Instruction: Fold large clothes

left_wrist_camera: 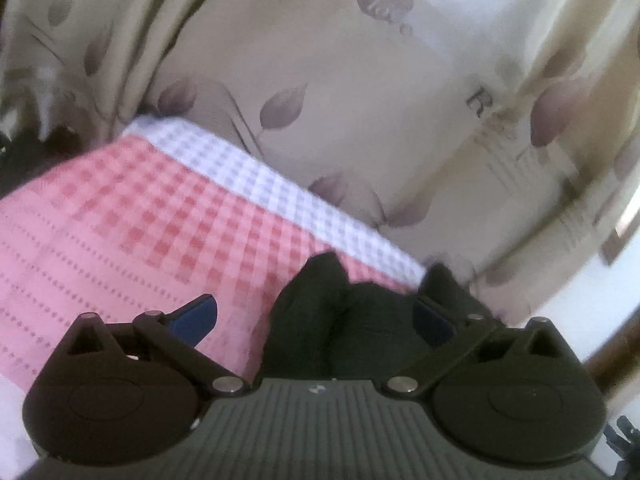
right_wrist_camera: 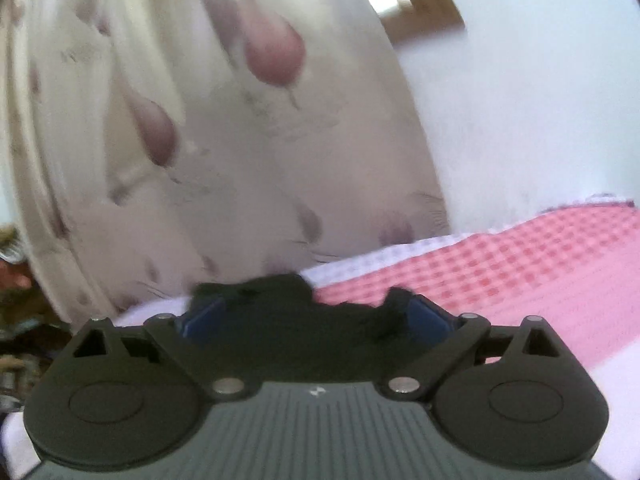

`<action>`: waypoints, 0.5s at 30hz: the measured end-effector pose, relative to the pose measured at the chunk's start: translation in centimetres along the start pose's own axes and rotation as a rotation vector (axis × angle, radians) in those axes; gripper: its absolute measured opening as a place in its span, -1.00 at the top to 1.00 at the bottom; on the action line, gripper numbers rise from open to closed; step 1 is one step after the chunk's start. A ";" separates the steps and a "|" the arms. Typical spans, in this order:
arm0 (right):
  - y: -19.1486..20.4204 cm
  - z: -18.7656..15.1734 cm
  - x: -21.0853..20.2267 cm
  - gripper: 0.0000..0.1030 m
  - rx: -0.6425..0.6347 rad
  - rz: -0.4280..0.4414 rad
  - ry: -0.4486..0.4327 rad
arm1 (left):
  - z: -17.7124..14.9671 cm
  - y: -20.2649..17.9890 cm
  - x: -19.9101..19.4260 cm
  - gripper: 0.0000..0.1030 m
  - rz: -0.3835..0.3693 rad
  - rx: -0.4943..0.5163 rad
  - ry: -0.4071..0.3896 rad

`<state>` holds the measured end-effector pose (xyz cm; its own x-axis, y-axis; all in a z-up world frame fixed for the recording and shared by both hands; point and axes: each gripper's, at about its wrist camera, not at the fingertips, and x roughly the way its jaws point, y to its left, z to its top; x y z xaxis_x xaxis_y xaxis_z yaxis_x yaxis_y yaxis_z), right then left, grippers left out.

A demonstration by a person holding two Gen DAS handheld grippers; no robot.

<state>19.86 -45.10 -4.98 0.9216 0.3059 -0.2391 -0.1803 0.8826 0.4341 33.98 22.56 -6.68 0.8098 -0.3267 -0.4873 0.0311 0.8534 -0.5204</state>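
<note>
A dark garment [left_wrist_camera: 360, 332] lies bunched on the pink-and-white checked bed cover [left_wrist_camera: 132, 220]. In the left wrist view it sits between the wide-spread blue pads [left_wrist_camera: 196, 320] of my left gripper [left_wrist_camera: 316, 316], which is open; the cloth laps against the right pad but is not pinched. In the right wrist view the same dark garment [right_wrist_camera: 280, 332] fills the gap of my right gripper [right_wrist_camera: 313, 317], whose blue pads [right_wrist_camera: 202, 318] also stand far apart, open. How the rest of the garment lies is hidden below both grippers.
A beige curtain [left_wrist_camera: 360, 100] with a leaf print hangs right behind the bed's far edge. It shows again as the pale curtain [right_wrist_camera: 200, 140], with a white wall [right_wrist_camera: 520, 120] and a wooden frame [right_wrist_camera: 424, 12] to its right. Both views are motion-blurred.
</note>
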 end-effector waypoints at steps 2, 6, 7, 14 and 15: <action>0.9 -1.7 -1.5 -0.92 -0.010 0.012 0.011 | -0.2 0.2 0.5 -0.98 -0.025 0.037 0.046; 1.9 -3.9 -3.4 -0.92 -0.039 0.000 0.023 | -0.6 1.4 2.4 -0.95 -0.133 0.044 0.120; 1.8 -4.1 -3.8 -0.92 -0.032 0.000 0.024 | -0.6 1.7 3.2 -0.94 -0.161 0.045 0.152; 1.4 -3.9 -5.4 -0.92 -0.004 -0.058 0.005 | -0.6 4.7 7.5 -0.76 -0.385 0.020 0.298; 1.5 -3.9 -5.4 -0.92 -0.006 -0.063 0.008 | -0.7 4.9 7.9 -0.69 -0.434 0.020 0.319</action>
<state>13.30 -44.00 -6.42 0.9284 0.2527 -0.2726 -0.1245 0.9023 0.4126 40.09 23.89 -13.59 0.5021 -0.7556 -0.4207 0.3368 0.6189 -0.7096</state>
